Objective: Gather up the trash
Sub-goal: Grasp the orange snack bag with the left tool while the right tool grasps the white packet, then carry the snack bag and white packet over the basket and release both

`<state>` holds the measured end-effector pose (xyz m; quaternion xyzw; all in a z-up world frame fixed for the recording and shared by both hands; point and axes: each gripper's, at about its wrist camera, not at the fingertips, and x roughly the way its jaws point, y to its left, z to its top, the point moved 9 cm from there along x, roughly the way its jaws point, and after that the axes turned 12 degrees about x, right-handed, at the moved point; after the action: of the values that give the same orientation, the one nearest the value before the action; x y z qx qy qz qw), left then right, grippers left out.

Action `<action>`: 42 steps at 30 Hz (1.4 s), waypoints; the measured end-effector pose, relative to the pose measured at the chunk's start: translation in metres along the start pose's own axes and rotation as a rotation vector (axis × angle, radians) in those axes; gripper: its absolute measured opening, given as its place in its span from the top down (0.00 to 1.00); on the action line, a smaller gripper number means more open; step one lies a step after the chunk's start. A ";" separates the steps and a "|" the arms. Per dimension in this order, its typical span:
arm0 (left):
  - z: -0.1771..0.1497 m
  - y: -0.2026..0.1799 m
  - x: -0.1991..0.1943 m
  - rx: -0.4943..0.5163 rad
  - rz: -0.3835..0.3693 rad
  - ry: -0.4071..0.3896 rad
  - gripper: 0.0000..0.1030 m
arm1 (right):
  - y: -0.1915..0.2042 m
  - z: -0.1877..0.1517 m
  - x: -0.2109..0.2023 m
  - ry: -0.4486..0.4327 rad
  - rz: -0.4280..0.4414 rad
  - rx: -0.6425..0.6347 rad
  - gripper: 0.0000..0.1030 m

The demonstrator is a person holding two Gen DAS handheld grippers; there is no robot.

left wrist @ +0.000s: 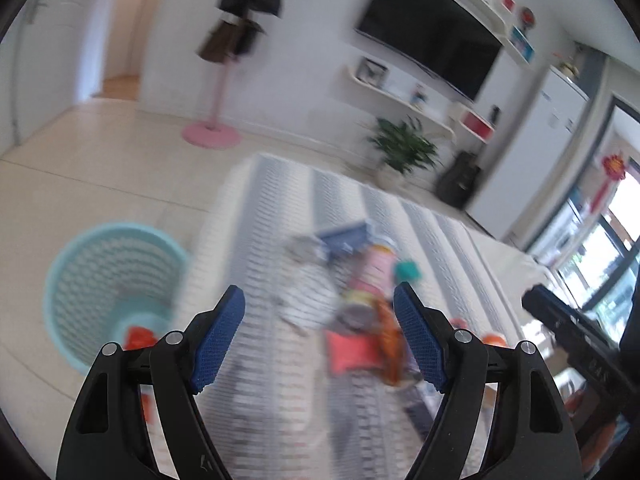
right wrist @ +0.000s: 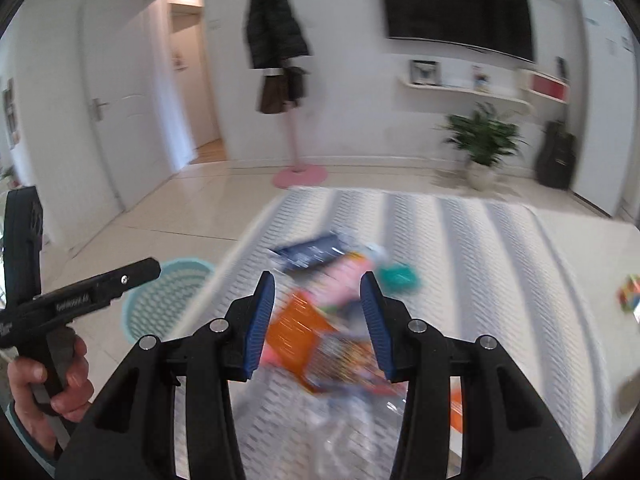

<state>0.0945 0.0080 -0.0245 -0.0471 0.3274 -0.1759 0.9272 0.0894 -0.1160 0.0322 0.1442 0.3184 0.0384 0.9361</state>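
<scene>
Blue-padded fingers of my left hand-held gripper [left wrist: 319,336] fill the bottom of the left wrist view, spread wide apart with nothing between them. Beyond them, in the centre of that frame, a blurred heap of trash [left wrist: 360,304] lies on the grey-and-white striped rug [left wrist: 432,232]: a dark blue flat packet [left wrist: 344,236], a pink wrapper [left wrist: 378,264], a small teal piece [left wrist: 408,270] and a red-orange flat pack [left wrist: 350,352]. At the left of the frame stands the light teal plastic lattice basket [left wrist: 112,292] on the pale tiled floor [left wrist: 120,176], just beside the rug's edge, with something red-orange in its bottom.

My right hand-held gripper [right wrist: 318,320] is also parted and empty, low in the right wrist view, held above the same heap; a shiny orange foil packet [right wrist: 298,326] shows between its fingers, lying on the rug. At the lower left of that frame my left hand [right wrist: 52,384] grips the black handle of the other tool. Against the white back wall are a pink-based coat stand [right wrist: 298,176], a green potted plant [right wrist: 484,140] and a black wall-mounted television [right wrist: 456,4].
</scene>
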 end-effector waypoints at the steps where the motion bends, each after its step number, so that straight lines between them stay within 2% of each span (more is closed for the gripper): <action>1: -0.004 -0.012 0.011 0.017 -0.012 0.012 0.27 | -0.014 -0.009 -0.006 0.009 -0.019 0.009 0.60; 6: -0.022 -0.039 0.058 0.026 -0.057 0.066 0.29 | -0.047 -0.070 -0.001 0.102 -0.049 0.034 0.60; 8: -0.031 -0.041 0.070 0.011 -0.078 0.070 0.30 | -0.046 -0.093 0.002 0.135 -0.051 0.025 0.60; 10: -0.040 -0.042 0.078 0.040 -0.075 0.082 0.32 | -0.046 -0.114 0.013 0.188 -0.050 0.020 0.60; 12: -0.042 -0.044 0.087 0.071 -0.080 0.098 0.36 | -0.046 -0.123 0.019 0.214 -0.045 0.013 0.54; 13: -0.042 -0.045 0.089 0.081 -0.080 0.101 0.37 | -0.045 -0.125 0.021 0.217 -0.048 0.005 0.43; 14: -0.043 -0.045 0.092 0.086 -0.080 0.107 0.38 | -0.045 -0.127 0.021 0.217 -0.051 0.002 0.37; 15: -0.043 -0.046 0.094 0.082 -0.090 0.111 0.41 | -0.046 -0.128 0.022 0.218 -0.054 0.002 0.37; 17: -0.044 -0.048 0.099 0.079 -0.111 0.123 0.55 | -0.045 -0.133 0.024 0.238 -0.068 0.000 0.37; 19: -0.047 -0.051 0.104 0.098 -0.114 0.138 0.63 | -0.044 -0.138 0.030 0.262 -0.082 0.000 0.37; 23: -0.053 -0.056 0.109 0.106 -0.153 0.162 0.92 | -0.046 -0.142 0.040 0.300 -0.095 0.016 0.37; 29: -0.049 -0.053 0.102 0.082 -0.179 0.140 0.97 | -0.046 -0.150 0.051 0.335 -0.120 0.001 0.38; 30: -0.048 -0.052 0.101 0.082 -0.181 0.138 0.97 | -0.046 -0.152 0.052 0.340 -0.124 -0.001 0.40; 31: -0.047 -0.052 0.100 0.079 -0.186 0.134 0.98 | -0.046 -0.153 0.054 0.348 -0.120 0.001 0.46; 36: -0.041 -0.049 0.090 0.077 -0.191 0.109 0.99 | -0.044 -0.155 0.053 0.345 -0.121 -0.027 0.48; 39: -0.034 -0.040 0.075 0.065 -0.168 0.079 0.99 | -0.038 -0.152 0.047 0.325 -0.094 -0.023 0.49; 42: -0.017 -0.030 0.044 0.061 -0.158 0.013 1.00 | -0.022 -0.141 0.039 0.312 -0.047 -0.024 0.49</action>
<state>0.1069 -0.0350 -0.0579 -0.0434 0.3234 -0.2585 0.9092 0.0341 -0.0958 -0.1035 0.1178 0.4630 0.0421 0.8775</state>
